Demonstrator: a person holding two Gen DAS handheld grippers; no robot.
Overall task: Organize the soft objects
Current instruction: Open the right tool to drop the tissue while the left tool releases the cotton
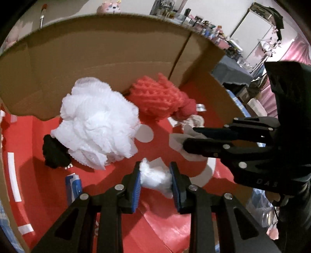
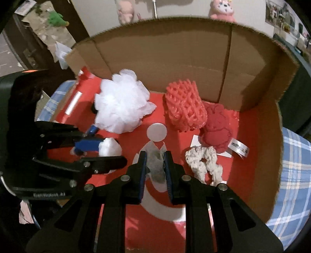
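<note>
My left gripper (image 1: pixel 155 178) is shut on a small white cotton wad (image 1: pixel 155 180) over the red floor of an open cardboard box (image 1: pixel 97 48). It also shows in the right wrist view (image 2: pixel 108 148). My right gripper (image 2: pixel 155 165) is shut on a thin white gauze cloth (image 2: pixel 155 163), low over the box floor; it shows in the left wrist view (image 1: pixel 186 140). In the box lie a large white mesh puff (image 2: pixel 120 103), an orange foam net (image 2: pixel 184 107), a red plush (image 2: pixel 217 128) and a cream crocheted piece (image 2: pixel 204 163).
A black soft item (image 1: pixel 55 153) lies by the puff. The box walls (image 2: pixel 165 58) rise at the back and right. A blue checked cloth (image 2: pixel 295 175) lies under the box. Plush toys (image 2: pixel 221 9) hang on the far wall.
</note>
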